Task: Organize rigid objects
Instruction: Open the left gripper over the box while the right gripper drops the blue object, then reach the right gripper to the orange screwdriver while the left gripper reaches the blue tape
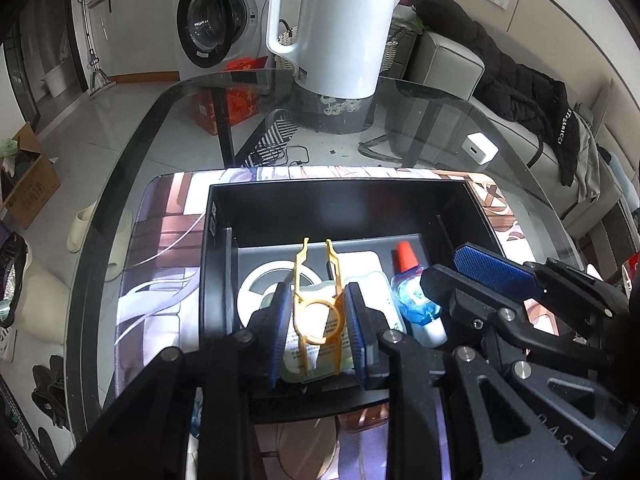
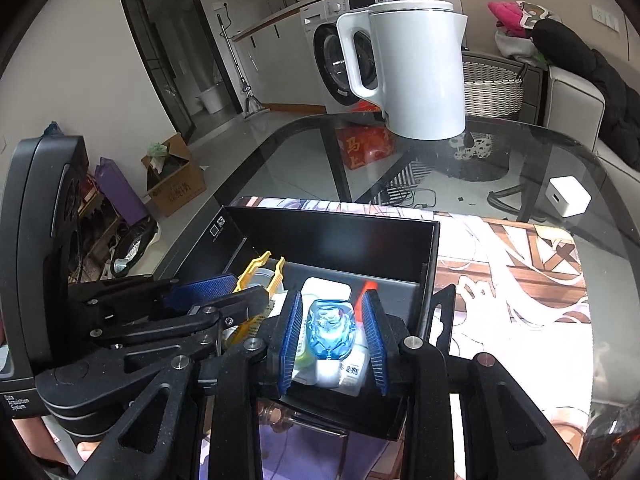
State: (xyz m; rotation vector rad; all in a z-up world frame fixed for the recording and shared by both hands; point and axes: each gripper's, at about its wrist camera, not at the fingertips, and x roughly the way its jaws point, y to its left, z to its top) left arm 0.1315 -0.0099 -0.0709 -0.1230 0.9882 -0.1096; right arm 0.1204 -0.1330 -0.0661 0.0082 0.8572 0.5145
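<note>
A: Start with the big things. What is on the desk?

B: A glass desk with a white electric kettle near its far edge, a white charger cube toward the far right corner, and a printed mat at the near edge. An open black box sits on the mat.

A: What is inside the box?

B: A white round-windowed item, a flat white packet, and a blue bottle with a red tip lying by the right wall.

A: And the tools?

B: The left tool pinches a yellow plastic clip between its blue pads, over the middle of the box. The right tool stands spread, its pads on either side of the blue bottle; I cannot see that they touch it.

A: How far along?

B: Well on, I judge: several items already lie in the box. The clip is not yet released, and the charger cube sits outside.
</note>
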